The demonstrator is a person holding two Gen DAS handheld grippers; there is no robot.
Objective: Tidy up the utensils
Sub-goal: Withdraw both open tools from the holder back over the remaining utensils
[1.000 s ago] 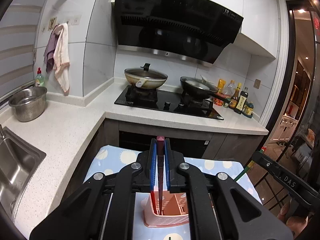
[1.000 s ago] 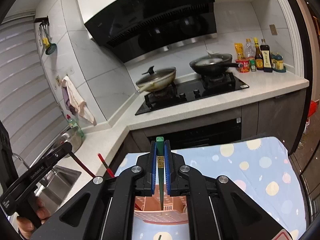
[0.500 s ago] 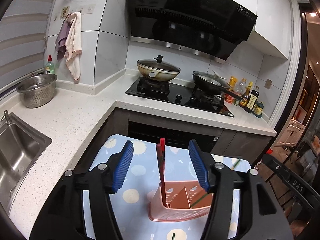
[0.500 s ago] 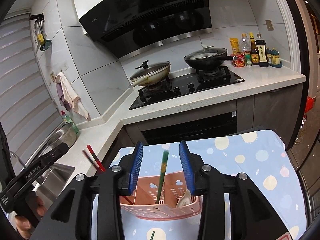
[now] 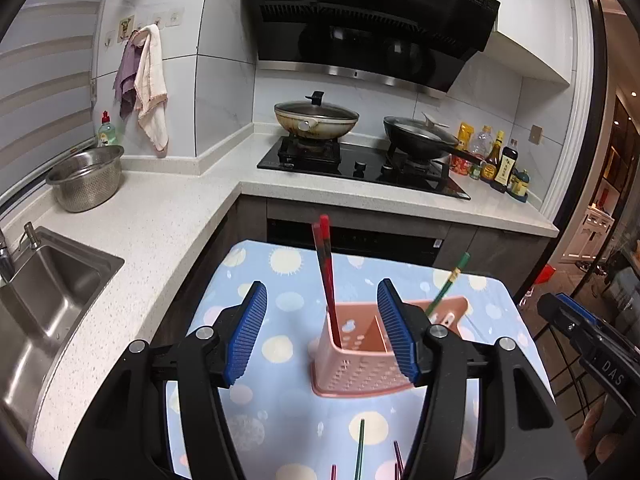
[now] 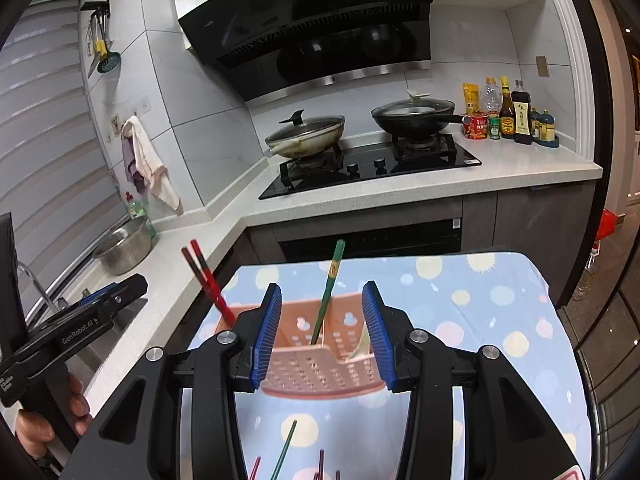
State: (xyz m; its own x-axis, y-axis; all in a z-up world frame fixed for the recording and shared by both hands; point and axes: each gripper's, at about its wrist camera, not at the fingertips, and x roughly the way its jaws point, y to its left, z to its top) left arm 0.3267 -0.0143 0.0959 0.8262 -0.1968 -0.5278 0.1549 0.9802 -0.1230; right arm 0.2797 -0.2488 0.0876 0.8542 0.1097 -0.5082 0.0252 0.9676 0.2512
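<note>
Both the left gripper (image 5: 322,334) and right gripper (image 6: 323,336) gape wide, empty, framing the pink perforated plastic utensil basket (image 6: 316,364); "GenRobot.AI" reads lower left, "DAS" lower right.

The left gripper (image 5: 322,330) has its jaws spread wide, its blue ribbed pads (image 5: 246,334) well apart with nothing between them. The right gripper (image 6: 323,334) is likewise parted, its blue pads (image 6: 266,334) holding nothing. In the right wrist view a bare hand (image 6: 52,420) grips the left gripper's handle at the frame's edge, probably the person's left, though only some fingers show.
</note>
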